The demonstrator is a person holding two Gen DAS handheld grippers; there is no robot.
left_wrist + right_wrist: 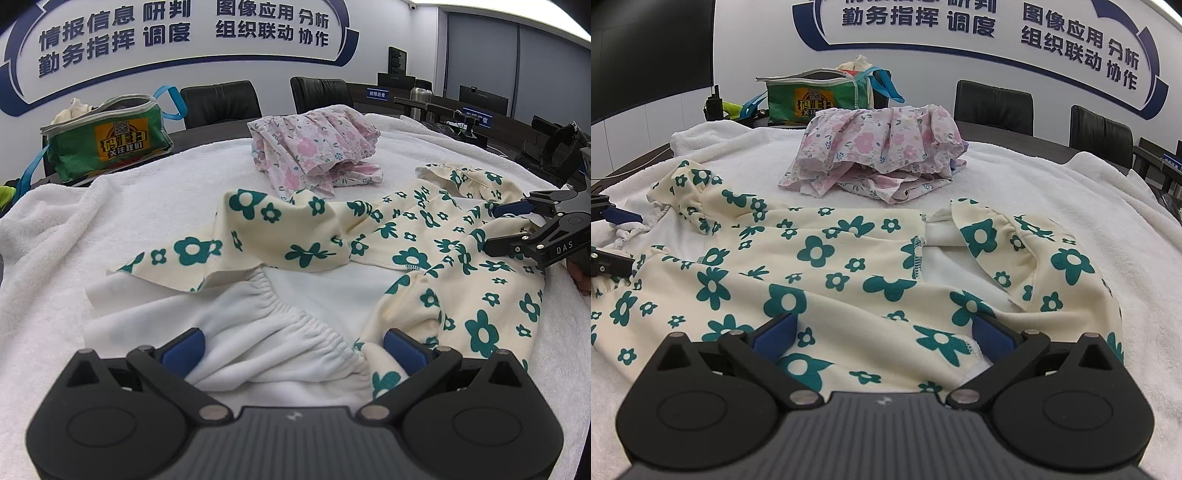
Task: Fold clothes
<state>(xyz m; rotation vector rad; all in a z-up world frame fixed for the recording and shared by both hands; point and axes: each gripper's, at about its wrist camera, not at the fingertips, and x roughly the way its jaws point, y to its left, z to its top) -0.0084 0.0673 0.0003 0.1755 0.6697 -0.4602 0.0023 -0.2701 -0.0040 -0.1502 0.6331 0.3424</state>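
Note:
A cream garment with green flowers (424,254) lies spread on the white towel (166,184); it also shows in the right wrist view (820,273). Its white lining and elastic waistband (295,321) face up near my left gripper (293,345), which is open with its blue pads either side of the waistband. My right gripper (886,334) is open over the garment's hem, its blue pads resting on the fabric. The right gripper also shows at the garment's far edge in the left wrist view (517,225), and the left gripper at the left edge in the right wrist view (617,236).
A folded pink floral garment (314,151) lies at the back of the towel, also in the right wrist view (879,155). A green bag (107,140) stands on the dark table behind. Black chairs (221,103) and monitors line the far side.

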